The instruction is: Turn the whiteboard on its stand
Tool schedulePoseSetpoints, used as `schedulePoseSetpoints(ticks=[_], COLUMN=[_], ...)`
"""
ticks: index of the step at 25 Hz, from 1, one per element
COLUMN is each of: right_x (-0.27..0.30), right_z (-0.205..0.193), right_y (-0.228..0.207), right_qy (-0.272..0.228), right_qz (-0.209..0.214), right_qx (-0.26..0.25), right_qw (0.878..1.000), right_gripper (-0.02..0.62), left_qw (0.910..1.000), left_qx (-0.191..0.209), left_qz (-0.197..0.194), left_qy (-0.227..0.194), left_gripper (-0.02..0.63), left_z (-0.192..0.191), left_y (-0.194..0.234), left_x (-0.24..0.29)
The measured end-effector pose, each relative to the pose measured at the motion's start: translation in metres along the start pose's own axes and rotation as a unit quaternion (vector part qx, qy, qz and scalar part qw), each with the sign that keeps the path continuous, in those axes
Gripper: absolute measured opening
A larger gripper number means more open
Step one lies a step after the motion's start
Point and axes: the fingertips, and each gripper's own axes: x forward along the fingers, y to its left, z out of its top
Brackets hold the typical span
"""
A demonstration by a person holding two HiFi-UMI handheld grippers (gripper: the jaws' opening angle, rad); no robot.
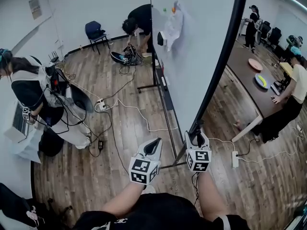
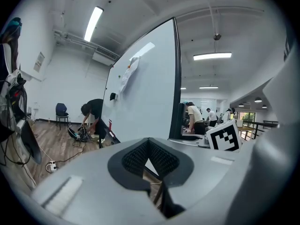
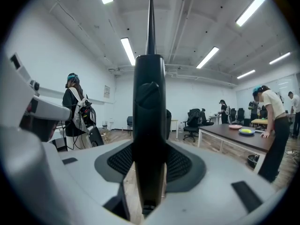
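**Desk:** Where do the tongs stand?

**Caption writer:** The right tongs (image 3: pixel 149 161) pinch the whiteboard's black edge frame (image 3: pixel 149 93), low on the near upright. The left tongs (image 2: pixel 149 148) are pressed together, empty, just beside it.

**Desk:** And the board itself?

**Caption writer:** The whiteboard (image 1: pixel 192 47) stands upright on its stand (image 1: pixel 147 86) on the wood floor (image 1: pixel 120 143), edge-on to the person. Papers (image 1: pixel 173 25) are stuck to its face, cables (image 1: pixel 132 108) trail near the feet, and a long counter (image 1: pixel 249 75) lies on its far side.

**Desk:** How will it handle?

**Caption writer:** Probably stiff and broad rather than heavy, a large flat panel that should swing as one piece. The glossy face offers no hold, so the rigid rim is the place to grip, and the outer edge gives the most leverage. It may sway or catch on the cables, so a slow push looks wise.
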Motion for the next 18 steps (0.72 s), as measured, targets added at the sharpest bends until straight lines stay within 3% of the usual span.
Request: schedulePoseSetpoints(ticks=[18], right_x=[-0.081], right_z=[-0.012], right_y=[-0.024], right_qy=[-0.004], right_qz=[0.014], right_qx=[-0.003], right_qw=[1.000], right_gripper=[0.196], left_qw=[0.9997], left_qx=[-0.013], left_qz=[0.021], left_qy=[-0.002], left_gripper=[0.009], left_z=[-0.012], left_y=[-0.097], left_x=[-0.017])
